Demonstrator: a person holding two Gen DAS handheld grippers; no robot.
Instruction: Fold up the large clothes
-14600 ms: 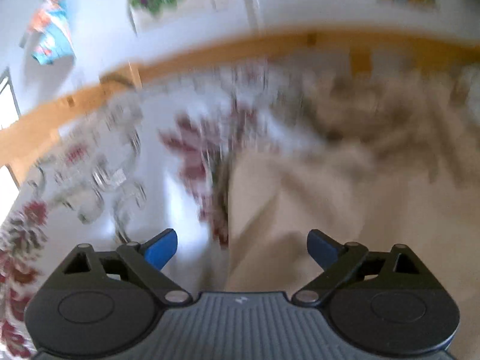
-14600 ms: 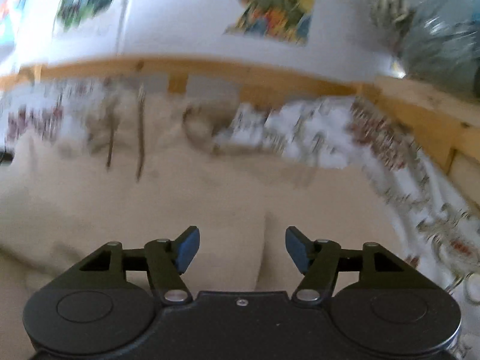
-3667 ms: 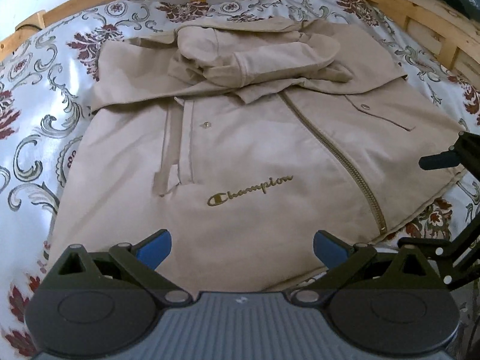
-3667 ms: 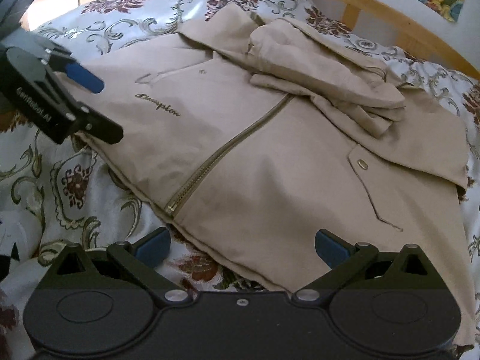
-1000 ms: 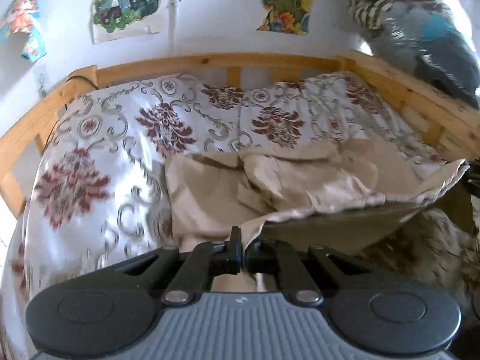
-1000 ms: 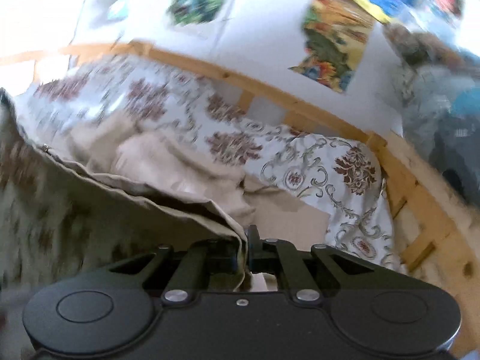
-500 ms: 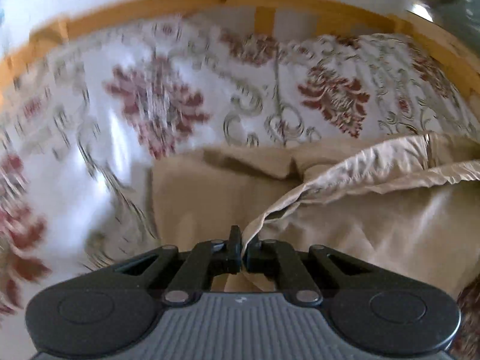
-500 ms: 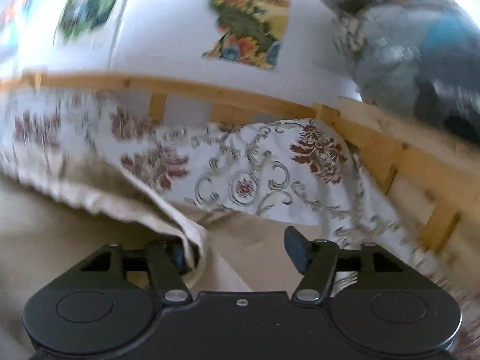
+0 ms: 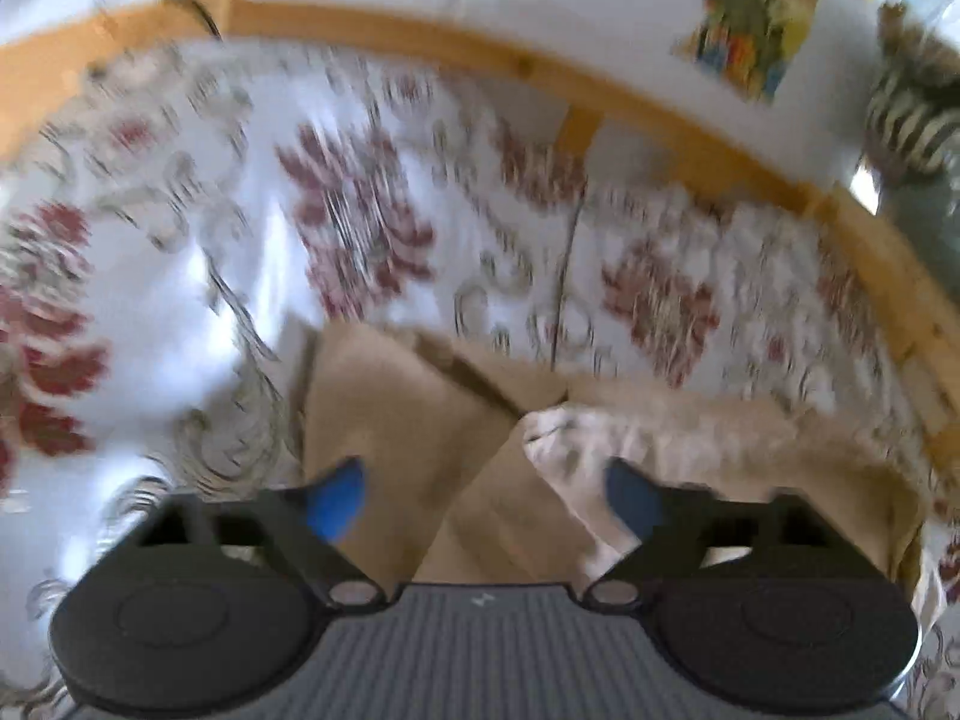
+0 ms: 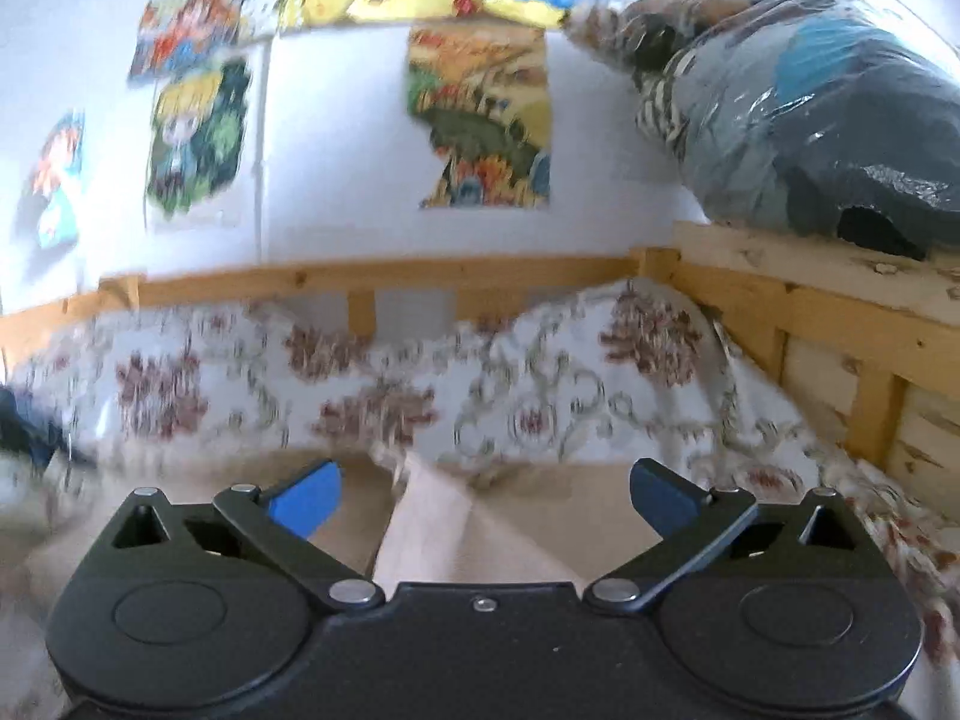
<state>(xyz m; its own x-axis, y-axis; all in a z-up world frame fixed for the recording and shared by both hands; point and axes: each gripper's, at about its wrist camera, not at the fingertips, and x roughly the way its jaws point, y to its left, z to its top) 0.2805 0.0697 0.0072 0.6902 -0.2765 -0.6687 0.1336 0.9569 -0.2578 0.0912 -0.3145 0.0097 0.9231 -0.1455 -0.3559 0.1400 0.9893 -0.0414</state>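
Beige jacket [image 9: 414, 420] under both spread, empty claws [image 9: 486, 489] [image 10: 483, 495]; posters [image 10: 480, 120] clear only rightward.

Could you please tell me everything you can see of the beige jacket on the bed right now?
The beige jacket lies on the floral bedspread, folded over itself: a paler inner lining faces up along the turned-over edge. The cloth looks soft, matte and rumpled. No logo or zipper shows. Both the left gripper and right gripper are open over it, gripping nothing. Motion blur hides finer details.
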